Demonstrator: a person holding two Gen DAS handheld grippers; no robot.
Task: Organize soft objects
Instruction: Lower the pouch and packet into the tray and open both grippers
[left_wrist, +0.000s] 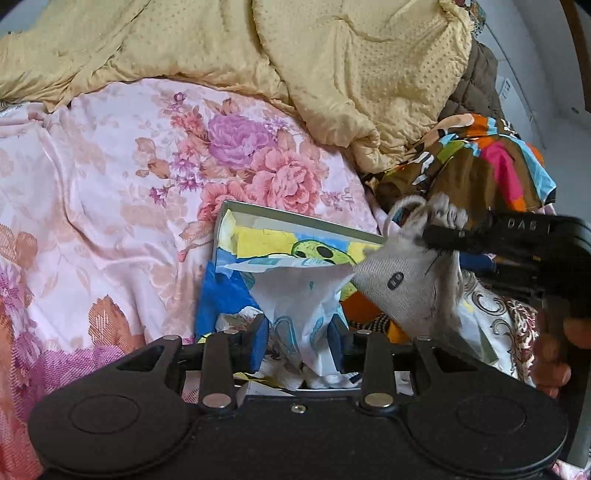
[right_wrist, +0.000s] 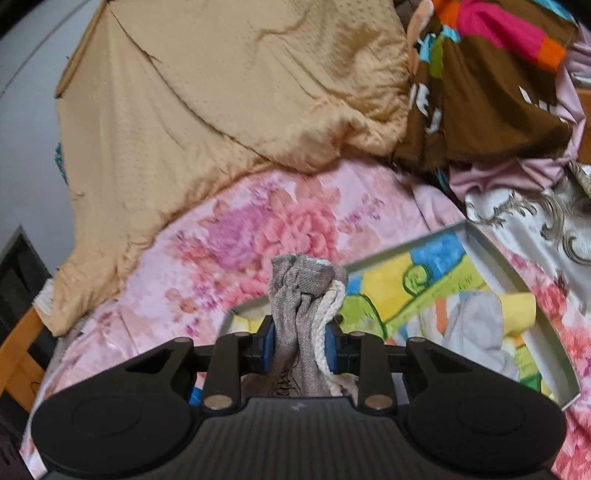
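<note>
Grey woven drawstring pouch with a white cord (right_wrist: 303, 317), pinched at its gathered neck between the blue pads of the right tool (right_wrist: 299, 347) and hanging above the shallow grey-rimmed box lined with a bright cartoon print (right_wrist: 517, 266). White crumpled printed cloth (left_wrist: 299, 295), pinched by the left tool (left_wrist: 300, 341), also over the box, just beside the pouch (left_wrist: 402, 284). The box rests on the pink floral bedspread (left_wrist: 110, 206); a yellow dotted quilt (left_wrist: 258, 48) and a brown multicoloured garment (left_wrist: 480, 162) lie beyond. Step in hand, as judged: carrying both soft items for stowing. The next move probably calls for lowering each inside the rim, then releasing.
</note>
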